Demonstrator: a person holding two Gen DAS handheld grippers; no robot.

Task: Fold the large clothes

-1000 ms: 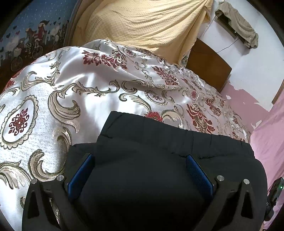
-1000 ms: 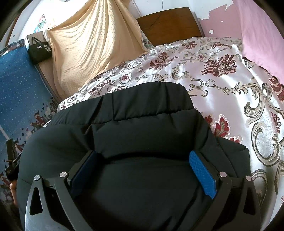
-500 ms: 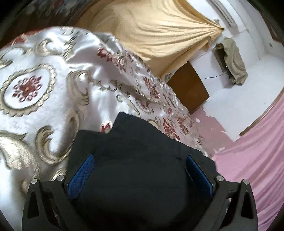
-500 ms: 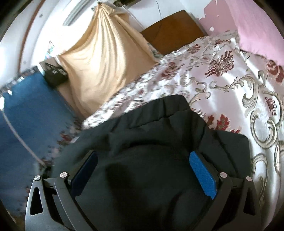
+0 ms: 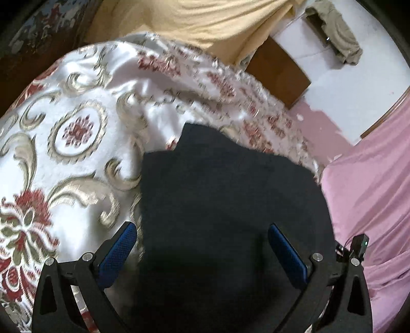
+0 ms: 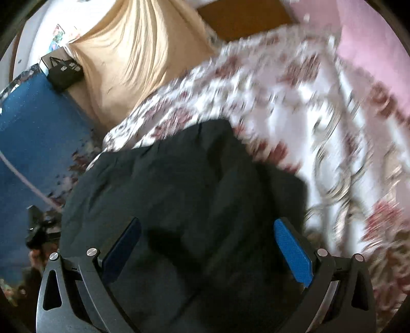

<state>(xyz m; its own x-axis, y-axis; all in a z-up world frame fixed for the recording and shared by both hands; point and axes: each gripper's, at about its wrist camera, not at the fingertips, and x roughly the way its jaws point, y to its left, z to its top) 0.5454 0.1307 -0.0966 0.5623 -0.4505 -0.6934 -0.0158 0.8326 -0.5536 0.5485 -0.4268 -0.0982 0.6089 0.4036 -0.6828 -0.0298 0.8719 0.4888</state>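
Observation:
A black padded garment (image 5: 225, 192) lies bunched on the floral satin bedspread (image 5: 77, 128). My left gripper (image 5: 201, 230) hovers over its near part, open wide with nothing between the blue pads; its left fingertip (image 5: 125, 235) is over the bedspread at the garment's edge. In the right wrist view the same black garment (image 6: 184, 184) fills the middle, creased and folded over itself. My right gripper (image 6: 207, 225) is also open above it, both pads over dark fabric. The bedspread (image 6: 320, 102) is blurred by motion.
A yellow cloth (image 5: 205, 23) hangs behind the bed beside a brown headboard (image 5: 279, 74). Pink fabric (image 5: 371, 192) borders the bed's right side. Blue patterned fabric (image 6: 33, 133) and a black bag (image 6: 64, 71) sit at left. The other gripper (image 5: 358, 246) shows at the garment's right.
Both views have swung and blurred with motion. The left gripper has shifted so its left pad is now over the bedspread instead of the garment. Both grippers remain open.

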